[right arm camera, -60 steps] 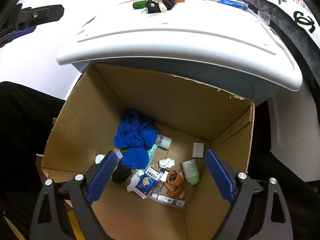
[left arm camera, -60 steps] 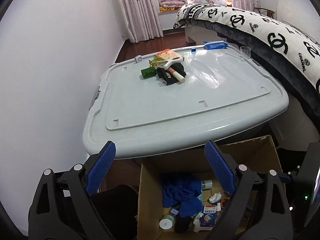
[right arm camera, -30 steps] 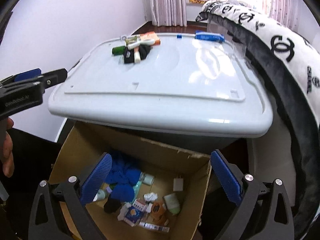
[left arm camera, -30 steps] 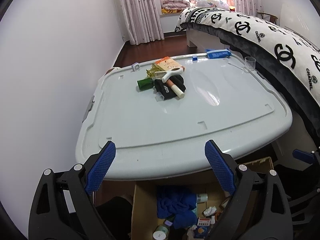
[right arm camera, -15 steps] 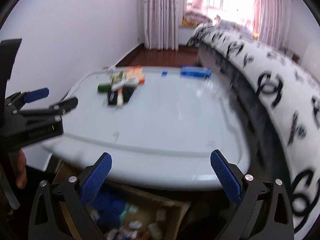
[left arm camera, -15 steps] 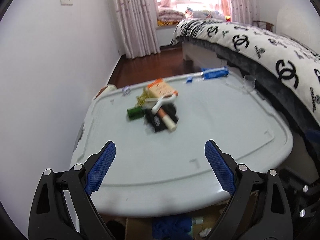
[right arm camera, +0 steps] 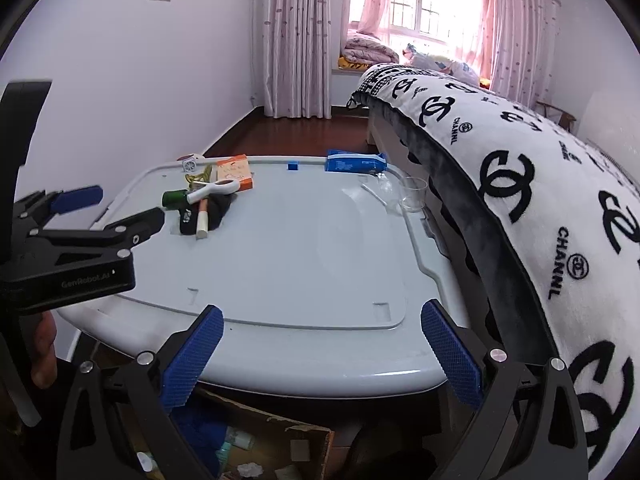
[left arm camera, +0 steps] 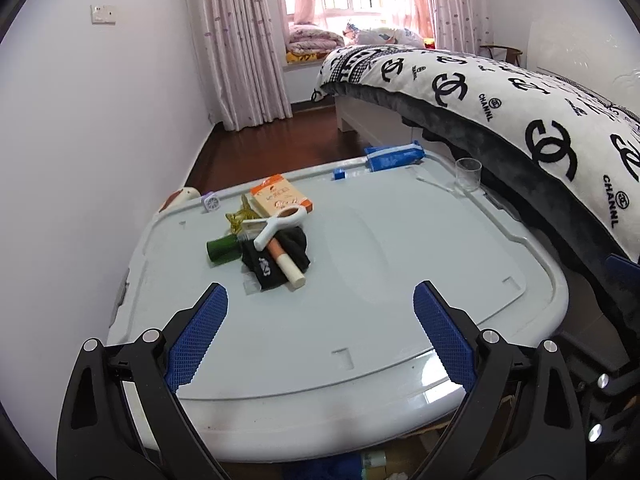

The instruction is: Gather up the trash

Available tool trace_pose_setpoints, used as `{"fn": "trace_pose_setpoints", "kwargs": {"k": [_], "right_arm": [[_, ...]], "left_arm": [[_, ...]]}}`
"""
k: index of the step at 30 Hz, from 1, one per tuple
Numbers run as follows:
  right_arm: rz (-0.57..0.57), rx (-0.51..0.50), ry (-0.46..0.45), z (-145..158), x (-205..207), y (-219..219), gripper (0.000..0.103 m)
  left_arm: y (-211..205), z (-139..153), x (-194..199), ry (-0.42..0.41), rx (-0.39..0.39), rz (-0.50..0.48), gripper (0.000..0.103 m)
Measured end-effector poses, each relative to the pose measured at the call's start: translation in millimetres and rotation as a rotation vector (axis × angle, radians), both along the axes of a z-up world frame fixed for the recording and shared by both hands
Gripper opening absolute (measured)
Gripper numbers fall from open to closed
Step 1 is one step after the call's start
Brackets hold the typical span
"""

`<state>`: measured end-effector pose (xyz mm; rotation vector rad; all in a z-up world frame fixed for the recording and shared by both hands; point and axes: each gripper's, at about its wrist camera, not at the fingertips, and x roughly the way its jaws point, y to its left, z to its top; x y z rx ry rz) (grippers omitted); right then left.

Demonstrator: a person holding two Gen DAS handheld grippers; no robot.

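Observation:
A heap of trash lies at the far left of the grey plastic lid [left arm camera: 360, 288]: a dark green bottle [left arm camera: 224, 249], a black cloth [left arm camera: 276, 260], a cream tube [left arm camera: 286, 264], a white clip [left arm camera: 278, 225] and an orange box [left arm camera: 281, 199]. A blue packet [left arm camera: 394, 158] and a clear cup [left arm camera: 468, 174] sit at the lid's far edge. My left gripper [left arm camera: 320, 330] hovers open over the lid's near part, short of the heap, with nothing held. My right gripper [right arm camera: 318, 356] is open at the lid's near edge, empty. The left gripper [right arm camera: 112, 208] also shows in the right wrist view.
A cardboard box [right arm camera: 280, 436] holding collected scraps sits under the lid's near edge. A bed with a black-and-white blanket [right arm camera: 540, 184] runs along the right. A white wall [left arm camera: 80, 140] bounds the left. Curtains and a window stand beyond.
Both grippers rose from above the cardboard box to the level of the lid and tilted forward. The box has dropped almost out of view. Both stayed open.

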<state>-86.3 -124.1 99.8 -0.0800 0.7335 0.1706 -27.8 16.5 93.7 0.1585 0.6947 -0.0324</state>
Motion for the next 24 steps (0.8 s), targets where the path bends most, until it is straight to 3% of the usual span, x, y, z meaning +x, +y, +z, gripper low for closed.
{"fn": "trace_pose_setpoints", "kwargs": {"k": [8,21,24], "right_arm": [[0.027,-0.049,-0.026,0,-4,12,0.098],[0.042,-0.11,-0.023,-8,-6,23,0.098],[0.05,-0.141,-0.031,-10,-10,28,0.098]], "left_arm": [[-5,9,-7,-0.1,0.085,0.034,0.092],[9,2,-7,-0.058,-0.022,-0.028,0.093],[10,-2,-7,-0.058,-0.007,-0.017,0.093]]}}
